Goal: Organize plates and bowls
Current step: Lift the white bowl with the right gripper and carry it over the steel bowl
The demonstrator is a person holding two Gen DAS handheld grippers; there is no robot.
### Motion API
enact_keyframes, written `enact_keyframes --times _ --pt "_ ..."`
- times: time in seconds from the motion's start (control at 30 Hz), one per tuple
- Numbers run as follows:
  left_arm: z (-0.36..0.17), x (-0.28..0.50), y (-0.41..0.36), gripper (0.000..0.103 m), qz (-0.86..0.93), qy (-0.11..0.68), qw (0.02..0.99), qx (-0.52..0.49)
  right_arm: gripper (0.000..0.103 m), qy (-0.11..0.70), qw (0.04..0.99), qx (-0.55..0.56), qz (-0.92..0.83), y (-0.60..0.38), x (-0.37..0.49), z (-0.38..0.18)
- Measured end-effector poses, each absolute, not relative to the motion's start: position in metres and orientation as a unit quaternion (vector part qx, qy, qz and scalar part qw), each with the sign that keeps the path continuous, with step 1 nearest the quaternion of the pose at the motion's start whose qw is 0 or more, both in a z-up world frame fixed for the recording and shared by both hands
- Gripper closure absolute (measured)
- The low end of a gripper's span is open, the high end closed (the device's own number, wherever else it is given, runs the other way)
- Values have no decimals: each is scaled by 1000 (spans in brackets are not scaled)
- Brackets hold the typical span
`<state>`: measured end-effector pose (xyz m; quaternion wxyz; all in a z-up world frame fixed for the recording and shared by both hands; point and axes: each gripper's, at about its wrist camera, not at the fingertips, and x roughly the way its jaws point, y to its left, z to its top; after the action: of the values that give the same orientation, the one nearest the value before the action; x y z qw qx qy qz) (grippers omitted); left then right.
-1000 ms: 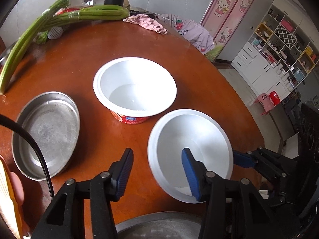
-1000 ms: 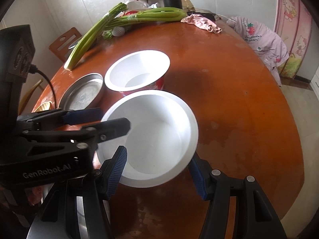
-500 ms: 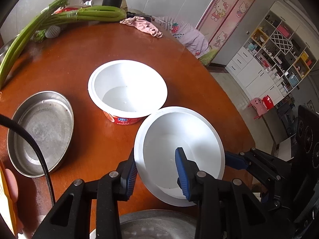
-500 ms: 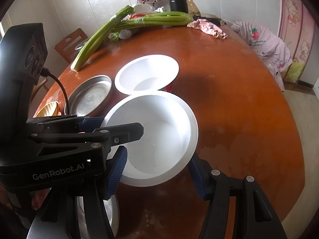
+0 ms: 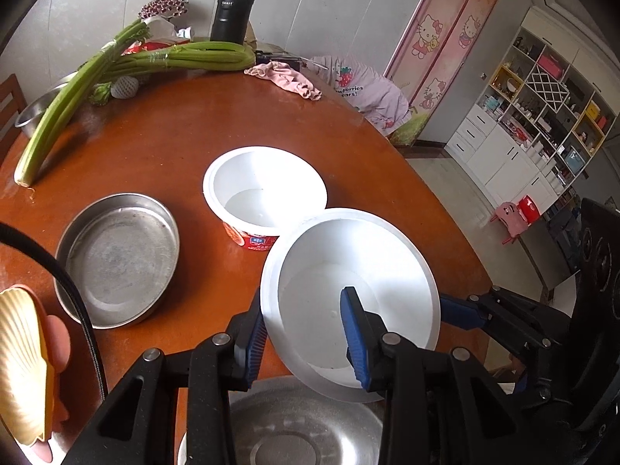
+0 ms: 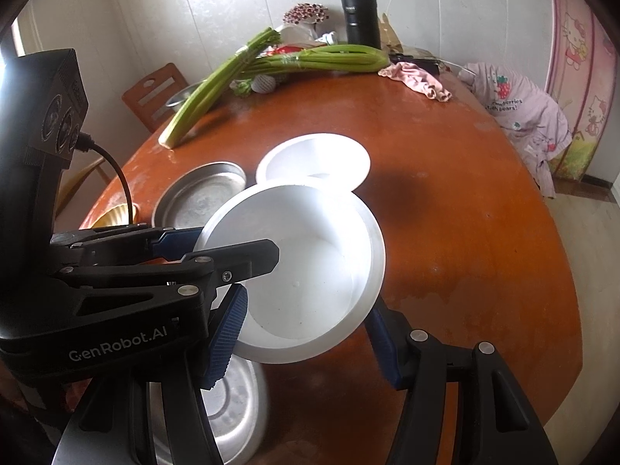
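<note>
The white bowl is hanging tilted above the table, its mouth facing up and toward the cameras, with its far rim overlapping the tub in both views. The left gripper is clamping the bowl's near-left wall, one pad inside and one outside. The right gripper is straddling the bowl's near side; its right pad is sitting partly under the rim, and whether either pad is pressing cannot be told. The left gripper's body is covering the bowl's left edge in the right wrist view. A steel dish is lying below the grippers, cut off by the frame and partly hidden by their arms. A steel pan is sitting left of the tub, apart from it. Bare tabletop is lying open to the right of the bowl, up to the table's curved edge. Celery is lying along the far side.
</note>
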<state>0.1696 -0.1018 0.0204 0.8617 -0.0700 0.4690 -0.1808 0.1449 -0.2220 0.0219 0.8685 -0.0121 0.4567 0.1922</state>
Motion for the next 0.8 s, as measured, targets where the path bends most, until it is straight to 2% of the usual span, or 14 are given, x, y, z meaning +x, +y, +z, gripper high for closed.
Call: enact_keyframes --times 0.8 --pt "44 105 -70 66 -150 439 882 -84 41 428 873 -40 232 -190 91 44"
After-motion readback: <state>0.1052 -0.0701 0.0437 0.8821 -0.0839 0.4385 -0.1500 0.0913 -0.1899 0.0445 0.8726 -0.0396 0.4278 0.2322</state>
